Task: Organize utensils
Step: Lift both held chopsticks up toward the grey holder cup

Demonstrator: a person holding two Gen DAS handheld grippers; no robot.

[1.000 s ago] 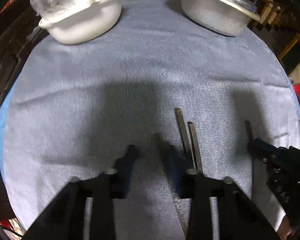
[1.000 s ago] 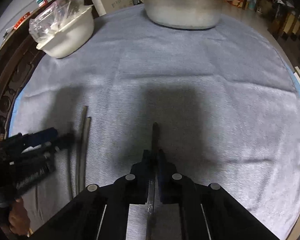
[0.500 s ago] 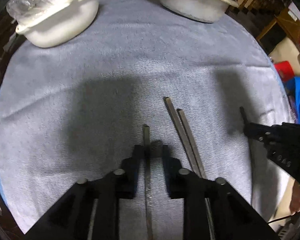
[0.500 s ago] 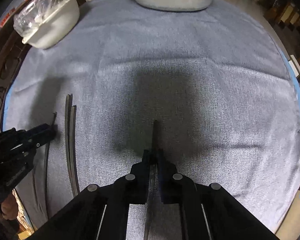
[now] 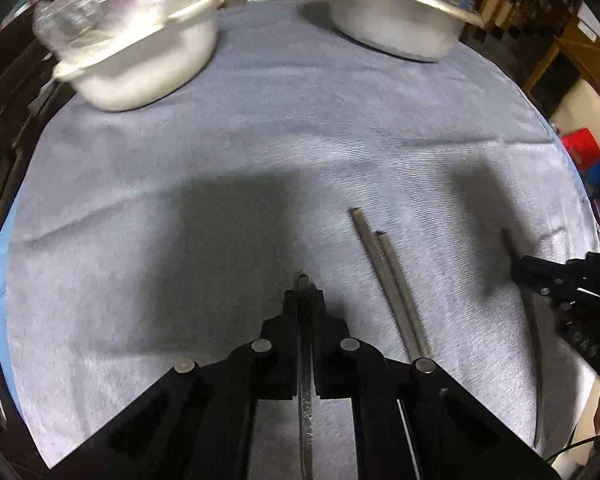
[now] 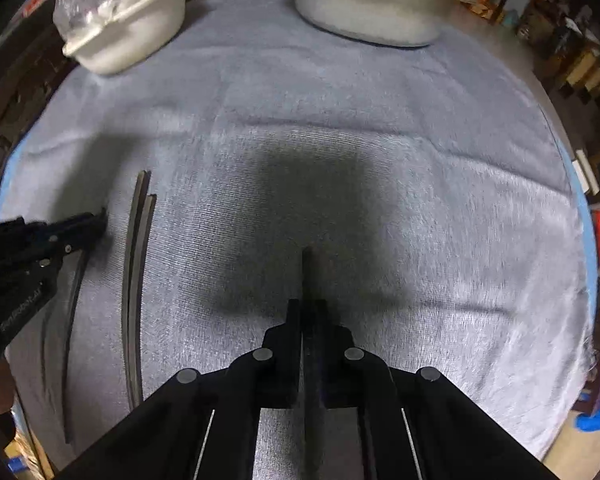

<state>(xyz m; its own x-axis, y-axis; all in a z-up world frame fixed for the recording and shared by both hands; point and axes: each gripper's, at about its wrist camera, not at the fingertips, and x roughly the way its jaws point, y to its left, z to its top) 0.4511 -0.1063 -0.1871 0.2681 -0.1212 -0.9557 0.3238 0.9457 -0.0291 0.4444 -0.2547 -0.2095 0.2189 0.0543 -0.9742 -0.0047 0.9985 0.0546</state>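
Dark metal chopsticks lie on a grey-blue cloth (image 5: 260,128). My left gripper (image 5: 303,294) is shut on one chopstick (image 5: 305,380), whose tip pokes out just past the fingers. A pair of chopsticks (image 5: 388,280) lies side by side just right of it; the pair also shows in the right wrist view (image 6: 136,280). My right gripper (image 6: 307,306) is shut on another chopstick (image 6: 307,276), which points forward over the cloth. The right gripper shows at the right edge of the left wrist view (image 5: 518,266), the left gripper at the left edge of the right wrist view (image 6: 100,220).
A white bowl with a plastic bag (image 5: 140,52) stands at the far left of the cloth. A lidded metal pot (image 5: 400,20) stands at the far right. The cloth's right edge (image 6: 580,208) drops off to the floor and furniture.
My left gripper has moved left from the pair and shut on a single chopstick. My right gripper has stayed shut on its chopstick.
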